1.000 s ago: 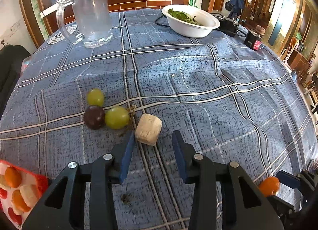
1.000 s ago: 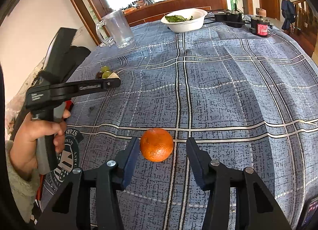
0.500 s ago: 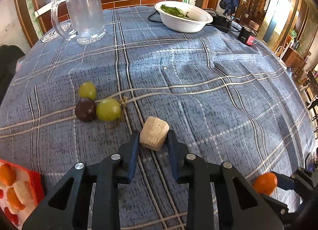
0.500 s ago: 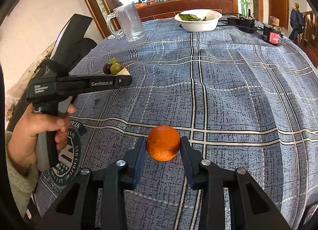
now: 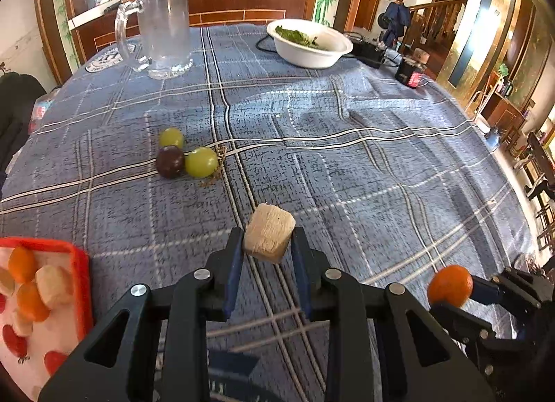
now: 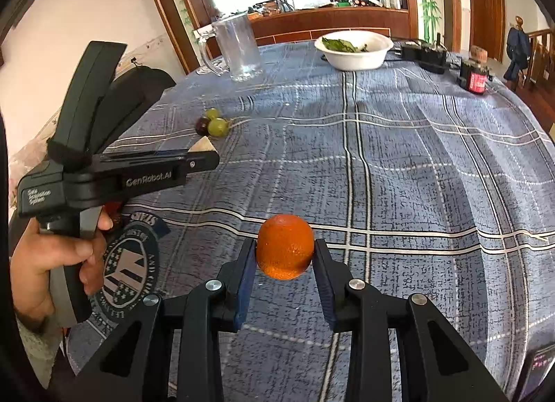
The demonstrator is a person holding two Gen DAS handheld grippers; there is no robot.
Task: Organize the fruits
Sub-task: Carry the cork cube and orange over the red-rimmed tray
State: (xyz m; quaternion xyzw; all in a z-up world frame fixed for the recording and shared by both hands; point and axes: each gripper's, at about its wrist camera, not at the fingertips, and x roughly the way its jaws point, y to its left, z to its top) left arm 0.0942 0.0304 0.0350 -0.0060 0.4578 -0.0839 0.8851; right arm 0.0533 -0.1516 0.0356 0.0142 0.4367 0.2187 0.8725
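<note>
Left gripper (image 5: 269, 251) is clamped on the beige chunk (image 5: 270, 232), lifted off the tablecloth (image 5: 347, 176). Orange (image 6: 285, 246) is pinched between right gripper (image 6: 284, 263) pads.

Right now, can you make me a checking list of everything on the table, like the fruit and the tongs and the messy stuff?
Surface: blue plaid tablecloth, wrinkled.
Job's things: three grapes loose on the cloth; red tray holding orange and pale fruit pieces.
Clutter: glass mug; white bowl holding green leaves.
Tongs: left tongs shut on a pale fruit chunk; right tongs shut on a small orange.
Cables: black cord beside the bowl; black boxes behind it.
Surroundings: wooden counter, staircase, doors.
</note>
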